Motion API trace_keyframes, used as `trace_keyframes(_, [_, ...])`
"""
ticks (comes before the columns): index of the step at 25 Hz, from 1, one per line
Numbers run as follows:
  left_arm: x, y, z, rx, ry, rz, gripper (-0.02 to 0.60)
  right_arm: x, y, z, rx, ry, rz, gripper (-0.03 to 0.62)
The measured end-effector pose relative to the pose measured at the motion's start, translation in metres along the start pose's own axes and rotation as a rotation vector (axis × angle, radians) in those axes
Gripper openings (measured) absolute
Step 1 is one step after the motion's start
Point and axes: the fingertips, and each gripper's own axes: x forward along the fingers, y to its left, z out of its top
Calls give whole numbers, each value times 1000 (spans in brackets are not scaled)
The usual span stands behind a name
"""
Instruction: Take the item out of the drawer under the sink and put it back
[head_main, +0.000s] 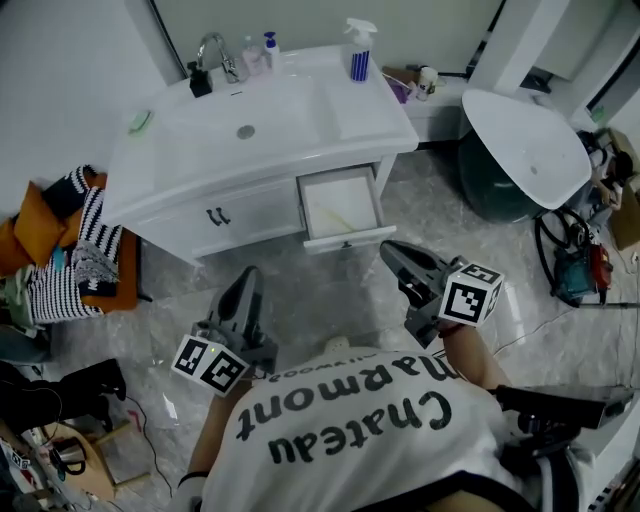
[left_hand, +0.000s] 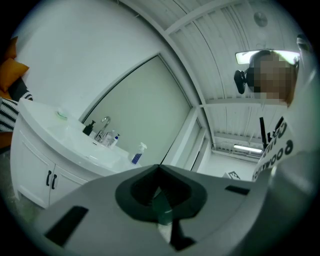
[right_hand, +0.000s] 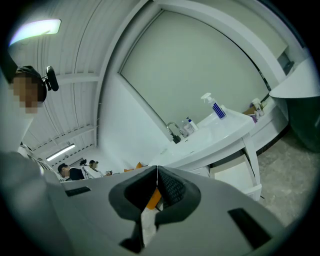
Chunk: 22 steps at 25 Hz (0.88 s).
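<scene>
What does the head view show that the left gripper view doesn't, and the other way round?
Only the head view shows the open drawer under the sink, and a second white basin off to the right. Only the left gripper view shows the ceiling and its strip light. Both show the white sink, the faucet, the blue spray bottle and the left gripper, its jaws together.

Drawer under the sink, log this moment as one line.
white drawer under sink: open, no item seen; left gripper: shut, empty; right gripper: shut, empty; both short of drawer
</scene>
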Motion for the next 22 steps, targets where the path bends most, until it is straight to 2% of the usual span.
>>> trace_keyframes(4, [6, 2, 5, 1, -4, -21, 8, 3, -6, 5, 3, -20, -29, 12])
trace_keyframes(9, [13, 7, 7, 3, -2, -30, 8, 14, -2, 14, 4, -35, -24, 12])
trace_keyframes(12, [23, 14, 1, -28, 37, 7, 8, 15, -7, 14, -32, -6, -48, 12])
trace_keyframes(15, [34, 17, -3, -60, 76, 8, 8, 20, -18, 15, -18, 12, -64, 12])
trace_keyframes(18, [43, 14, -3, -58, 82, -32, 8, 34, -22, 18, 13, 23, -42, 12])
trace_keyframes(22, [56, 5, -10, -21, 104, -138, 8, 59, -24, 17, -17, 77, 15, 12])
